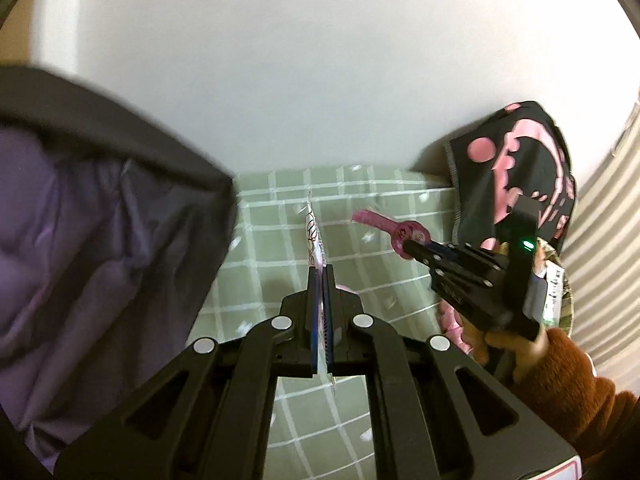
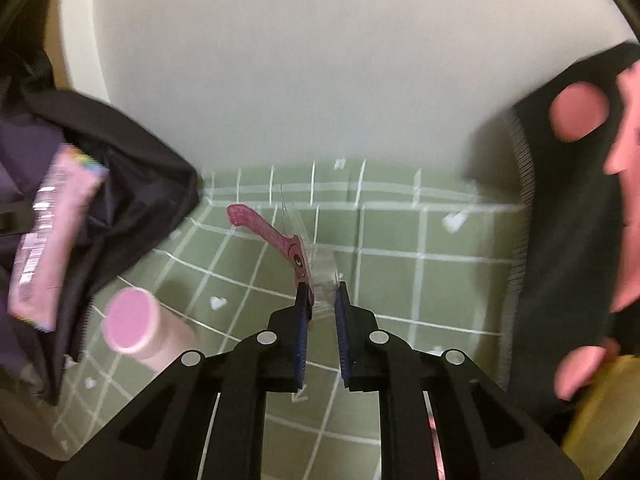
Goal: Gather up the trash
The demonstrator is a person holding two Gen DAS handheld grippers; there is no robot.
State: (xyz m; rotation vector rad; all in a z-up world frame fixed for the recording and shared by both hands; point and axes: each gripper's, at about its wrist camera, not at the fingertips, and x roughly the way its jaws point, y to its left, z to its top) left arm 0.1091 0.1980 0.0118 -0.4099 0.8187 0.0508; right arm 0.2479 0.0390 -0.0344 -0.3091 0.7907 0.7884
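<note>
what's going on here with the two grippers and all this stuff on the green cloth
A person is picking up litter from a green checked cloth with a hand-held gripper in each hand. The left hand-held gripper is shut on a thin printed wrapper, held edge-on above the cloth. The right hand-held gripper has a clear plastic package with a pink piece between its fingers. A dark open bag sits at the left, and a pink-capped tube lies on the cloth beside it.

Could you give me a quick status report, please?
Left gripper shut on flat wrapper. Right gripper pinching pink-and-clear packaging. Dark bag open left; nothing blocking.
</note>
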